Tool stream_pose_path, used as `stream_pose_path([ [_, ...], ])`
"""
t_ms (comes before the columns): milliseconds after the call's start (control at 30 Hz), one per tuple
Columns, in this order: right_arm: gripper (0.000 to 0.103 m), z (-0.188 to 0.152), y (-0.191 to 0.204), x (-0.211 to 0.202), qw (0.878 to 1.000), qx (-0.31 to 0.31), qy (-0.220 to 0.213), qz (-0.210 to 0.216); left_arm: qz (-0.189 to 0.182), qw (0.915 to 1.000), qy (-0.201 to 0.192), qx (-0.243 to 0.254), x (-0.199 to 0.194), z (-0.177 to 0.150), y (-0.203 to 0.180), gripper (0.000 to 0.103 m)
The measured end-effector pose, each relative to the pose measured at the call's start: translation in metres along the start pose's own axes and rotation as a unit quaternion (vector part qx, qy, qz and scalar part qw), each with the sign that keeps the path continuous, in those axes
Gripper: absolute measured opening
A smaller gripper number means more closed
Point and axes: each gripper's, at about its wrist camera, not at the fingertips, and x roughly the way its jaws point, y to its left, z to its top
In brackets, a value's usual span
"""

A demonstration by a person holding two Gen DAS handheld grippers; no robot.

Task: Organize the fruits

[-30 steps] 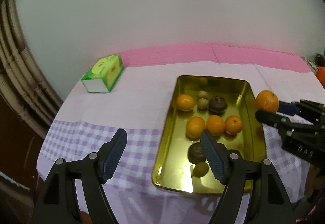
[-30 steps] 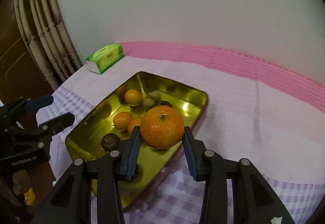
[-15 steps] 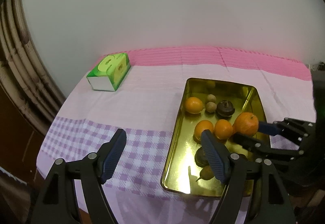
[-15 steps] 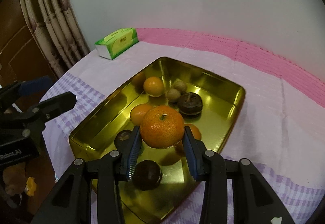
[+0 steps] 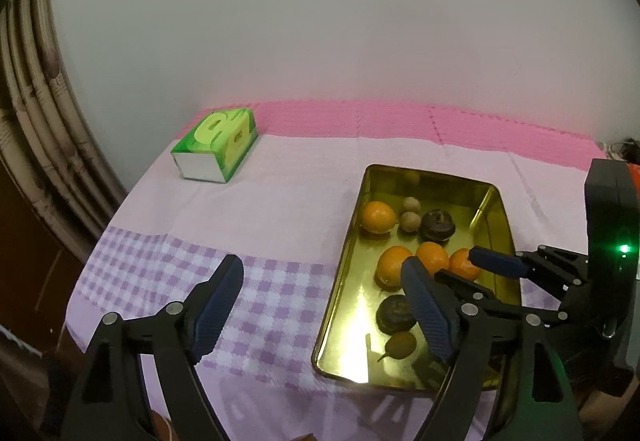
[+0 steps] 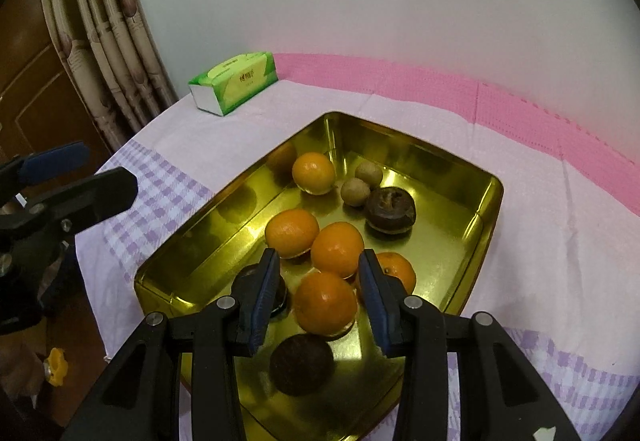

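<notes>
A gold metal tray [image 6: 200, 241] [image 5: 347, 269] holds several oranges, dark brown round fruits [image 6: 390, 211] and two small tan fruits [image 6: 354, 191]. My right gripper [image 6: 319, 255] [image 5: 460, 265] hangs low over the tray's near end. One orange [image 6: 325, 303] lies on the tray floor just beneath its blue pads [image 6: 262, 297], with a shadow under it and a gap to the left pad. My left gripper [image 5: 322, 269] [image 6: 100, 171] hovers over the checked cloth beside the tray's left rim. Its jaws are opening, and nothing is between them.
A green tissue box [image 5: 216, 149] [image 6: 236, 81] stands at the table's far left corner. A pink strip runs along the white wall behind. Curtains [image 6: 100, 21] and a wooden door lie past the table's left edge. Cloth lies right of the tray.
The right gripper came in over the tray and sank. The orange it held now lies on the tray floor below the pads. The left jaws have spread slightly wider.
</notes>
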Motion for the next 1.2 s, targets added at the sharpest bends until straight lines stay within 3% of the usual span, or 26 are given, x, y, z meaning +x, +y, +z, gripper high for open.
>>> stream_pose_path([
  [233,0.042,-0.004,0.002,-0.036,0.997,0.017,-0.070,-0.035,-0.022,0.9997,-0.012,-0.003,-0.007,-0.001,-0.003,0.085],
  [467,0.065,-0.015,0.007,-0.071,0.985,0.022,-0.141,-0.099,-0.033,0.9988,-0.035,0.005,-0.019,-0.001,-0.009,0.089],
  [767,0.073,-0.018,0.005,-0.101,0.975,0.027,-0.179,-0.126,-0.041,0.9962,-0.077,-0.005,-0.040,0.002,-0.004,0.100],
  [1200,0.076,-0.022,0.001,-0.128,0.970,0.029,-0.198,-0.140,-0.022,0.9947,-0.100,0.007,-0.059,0.002,-0.013,0.103],
])
